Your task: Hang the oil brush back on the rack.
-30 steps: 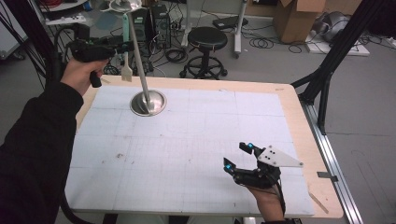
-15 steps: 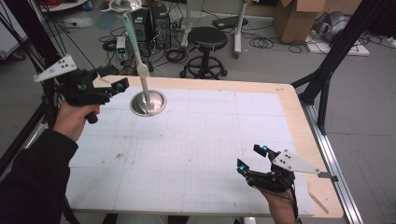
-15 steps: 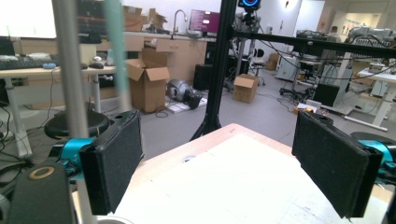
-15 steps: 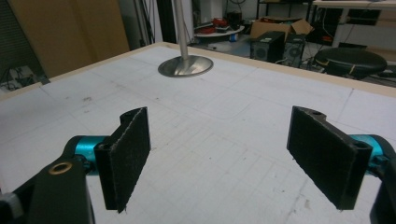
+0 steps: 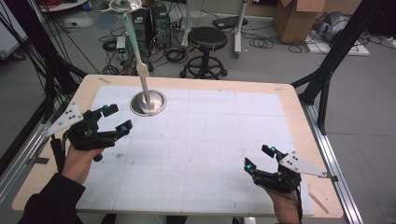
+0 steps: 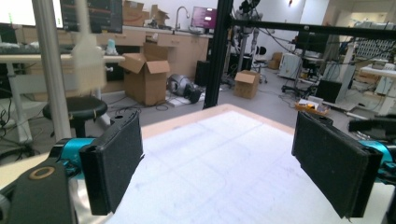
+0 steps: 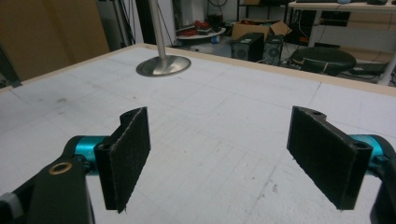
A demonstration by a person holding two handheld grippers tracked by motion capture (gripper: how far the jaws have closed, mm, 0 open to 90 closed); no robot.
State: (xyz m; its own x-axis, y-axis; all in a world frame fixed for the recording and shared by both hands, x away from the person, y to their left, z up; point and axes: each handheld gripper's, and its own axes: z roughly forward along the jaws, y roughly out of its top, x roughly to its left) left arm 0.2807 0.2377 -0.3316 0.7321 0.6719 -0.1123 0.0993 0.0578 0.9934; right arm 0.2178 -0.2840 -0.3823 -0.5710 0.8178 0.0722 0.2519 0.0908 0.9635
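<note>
White table [image 5: 196, 154] — both claws agape.

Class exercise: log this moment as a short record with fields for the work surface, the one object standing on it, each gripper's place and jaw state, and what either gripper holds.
surface: white gridded mat on a wooden table
object: metal stand, round base at the mat's far left, pole upright
left gripper: at the table's left edge, near the stand's base but apart from it, jaws open
right gripper: over the mat's near right corner, jaws open
held: nothing in either gripper
background: black stool on the floor beyond the table
</note>
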